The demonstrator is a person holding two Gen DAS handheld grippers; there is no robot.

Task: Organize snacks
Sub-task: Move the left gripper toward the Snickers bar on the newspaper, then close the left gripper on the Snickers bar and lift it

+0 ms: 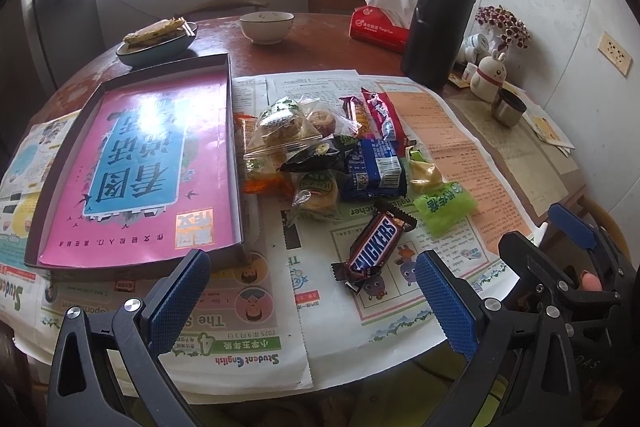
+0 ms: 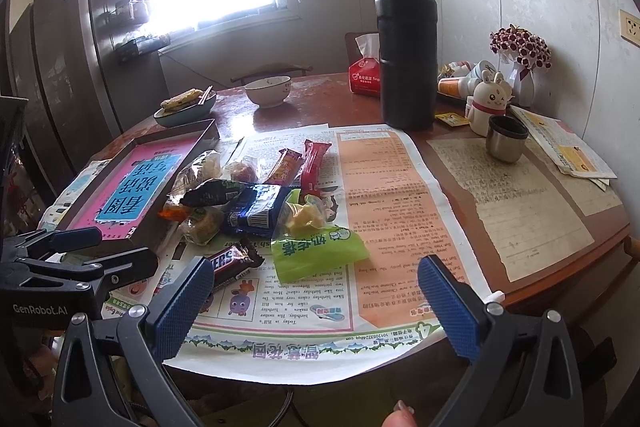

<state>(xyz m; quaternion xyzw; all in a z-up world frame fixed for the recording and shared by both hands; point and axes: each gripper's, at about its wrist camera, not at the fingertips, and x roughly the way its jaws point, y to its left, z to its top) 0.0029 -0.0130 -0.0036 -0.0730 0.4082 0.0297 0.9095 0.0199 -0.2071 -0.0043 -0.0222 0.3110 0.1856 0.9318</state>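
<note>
A heap of wrapped snacks [image 1: 332,151] lies at the centre of the left wrist frame on newspaper [image 1: 404,291] spread over a round wooden table [image 1: 328,39]. Just left of the heap sits a shallow box [image 1: 132,171] lined with a pink sheet. A chocolate bar [image 1: 374,247] lies apart from the heap, lower centre, just beyond the left gripper [image 1: 312,297], whose blue pads stand wide apart and hold nothing. In the right wrist frame the right gripper [image 2: 316,301] is likewise spread wide and empty above the newspaper's lower edge, with a green packet [image 2: 318,251] just above it. A tall black flask [image 2: 406,47] stands at upper centre, with a white bowl [image 2: 268,91] to its left.
</note>
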